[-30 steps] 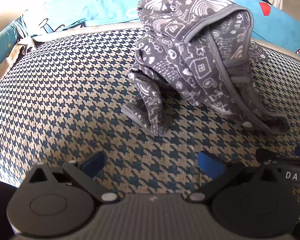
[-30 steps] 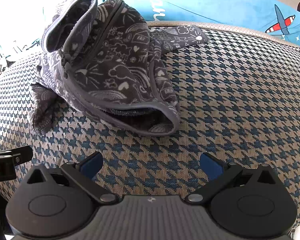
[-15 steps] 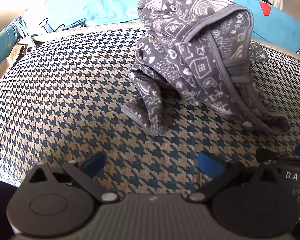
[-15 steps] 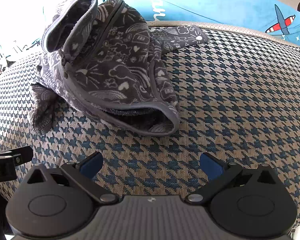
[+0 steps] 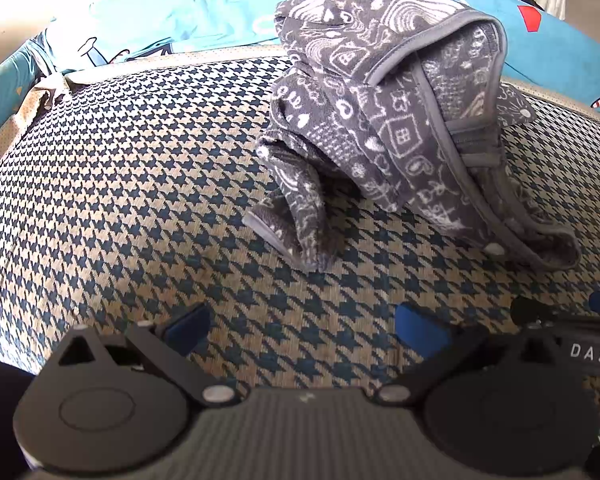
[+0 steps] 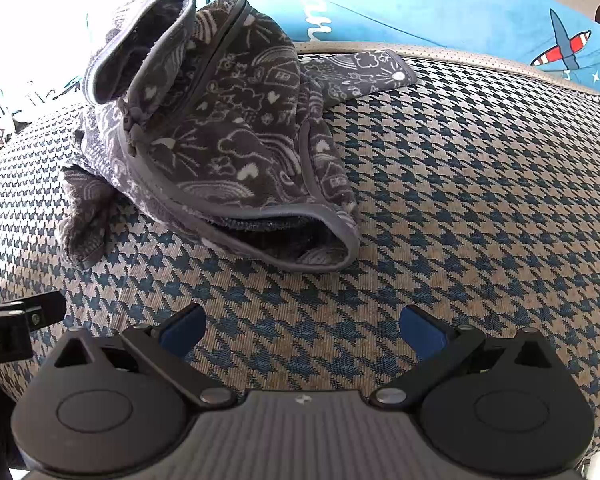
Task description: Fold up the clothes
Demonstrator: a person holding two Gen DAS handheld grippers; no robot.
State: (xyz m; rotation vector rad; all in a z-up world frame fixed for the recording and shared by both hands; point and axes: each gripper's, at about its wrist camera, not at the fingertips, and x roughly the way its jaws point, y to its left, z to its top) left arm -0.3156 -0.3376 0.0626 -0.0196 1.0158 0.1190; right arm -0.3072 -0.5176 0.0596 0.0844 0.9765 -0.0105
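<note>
You are holding the left gripper (image 5: 302, 330) and right gripper (image 6: 302, 330) spread wide, gripping nothing, near the crumpled grey garment (image 6: 224, 140), possibly a hooded jacket, lying on the houndstooth cushion (image 6: 480, 184).

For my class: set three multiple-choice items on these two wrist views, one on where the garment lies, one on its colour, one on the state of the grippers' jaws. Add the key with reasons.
1. The garment lies
A. on the houndstooth cushion
B. in a basket
C. on a hanger

2. The garment is
A. red
B. grey with white doodles
C. plain yellow

3. The jaws of the left gripper and right gripper are
A. shut on cloth
B. open, empty
C. shut, empty

Key: A, it rests crumpled on the patterned cushion; B, white drawings on grey fleece; B, the blue pads stand apart with only cushion between.
</note>
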